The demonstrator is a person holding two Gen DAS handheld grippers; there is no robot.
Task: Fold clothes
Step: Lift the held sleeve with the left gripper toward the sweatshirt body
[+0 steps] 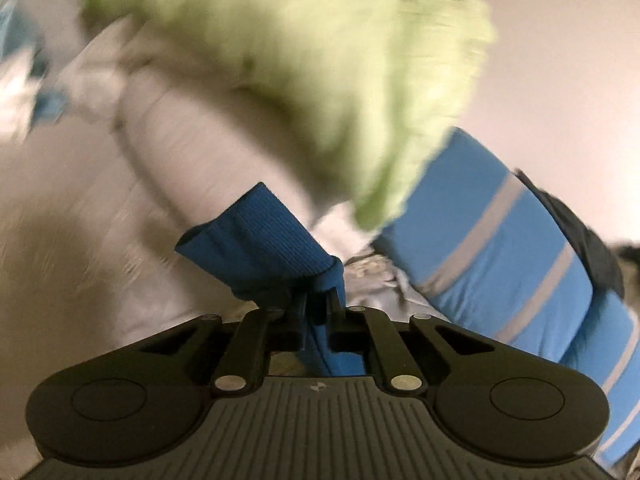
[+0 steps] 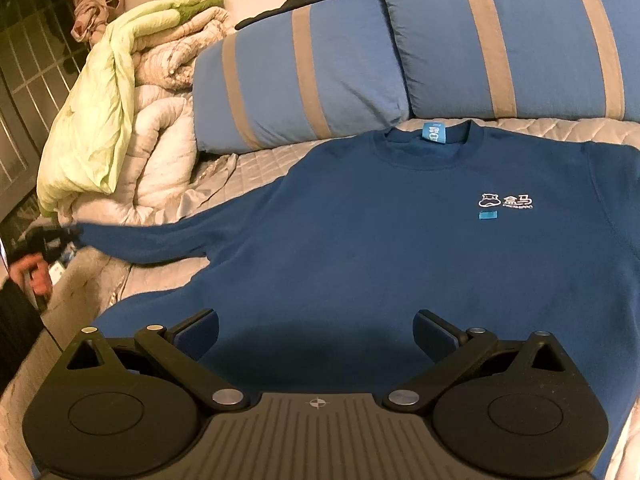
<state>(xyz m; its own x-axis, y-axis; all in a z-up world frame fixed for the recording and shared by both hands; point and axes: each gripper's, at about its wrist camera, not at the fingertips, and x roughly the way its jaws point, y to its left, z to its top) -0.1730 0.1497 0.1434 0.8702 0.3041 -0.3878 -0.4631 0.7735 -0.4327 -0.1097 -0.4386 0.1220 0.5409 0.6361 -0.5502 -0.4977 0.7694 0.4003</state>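
The left gripper (image 1: 318,300) is pinched tight on the ribbed cuff (image 1: 256,240) of the blue sweatshirt (image 2: 400,248) — the sleeve (image 2: 160,236) stretches away from the body of the garment. Beyond that claw, blurred, lie a pale green quilt (image 1: 320,60) and a striped pillow (image 1: 500,232). The right gripper (image 2: 316,336) hangs over the sweatshirt's lower front, fingers spread wide, holding nothing — the garment lies flat on the quilted bed (image 2: 260,160), collar toward the pillows.

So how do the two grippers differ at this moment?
The left gripper has its jaws shut on the blue sweatshirt's sleeve cuff; the right gripper has its jaws wide open, holding nothing. The left view is blurred, the right sharp. Both are black and at the same sweatshirt.
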